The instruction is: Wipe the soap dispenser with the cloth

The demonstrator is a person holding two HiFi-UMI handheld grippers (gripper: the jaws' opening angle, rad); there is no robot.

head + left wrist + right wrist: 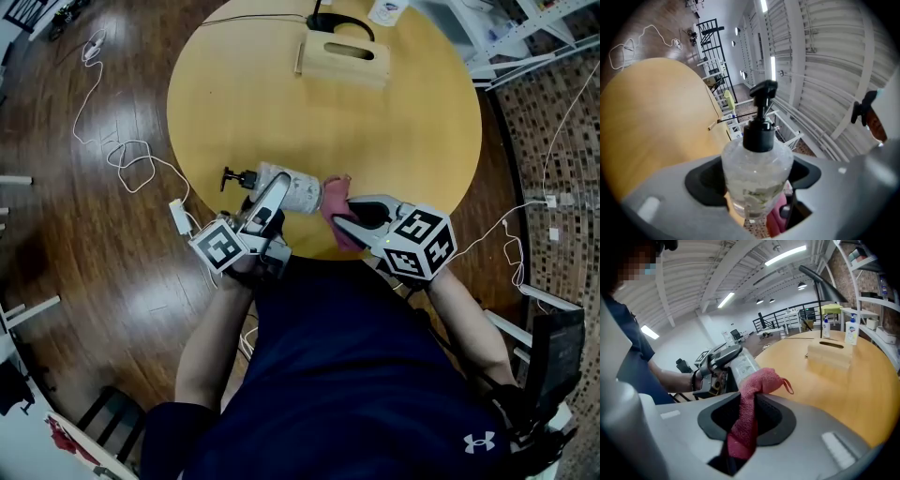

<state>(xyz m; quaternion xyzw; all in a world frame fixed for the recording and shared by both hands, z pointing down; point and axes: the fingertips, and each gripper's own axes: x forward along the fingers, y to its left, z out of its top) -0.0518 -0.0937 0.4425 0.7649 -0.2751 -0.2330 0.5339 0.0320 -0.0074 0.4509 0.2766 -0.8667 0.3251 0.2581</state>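
My left gripper (270, 200) is shut on a clear soap dispenser (286, 187) with a black pump, held on its side above the near edge of the round wooden table (394, 122). In the left gripper view the soap dispenser (757, 173) fills the space between the jaws, its pump pointing away. My right gripper (349, 212) is shut on a pink-red cloth (336, 204), whose bunched end presses against the bottle's base. In the right gripper view the cloth (750, 413) hangs between the jaws, its tip against the labelled bottle (743, 365).
A wooden tissue box (344, 58) and a black lamp base (339, 23) stand at the table's far side. Two small white bottles (851, 330) stand beyond the box. White cables (127, 159) lie on the wooden floor to the left.
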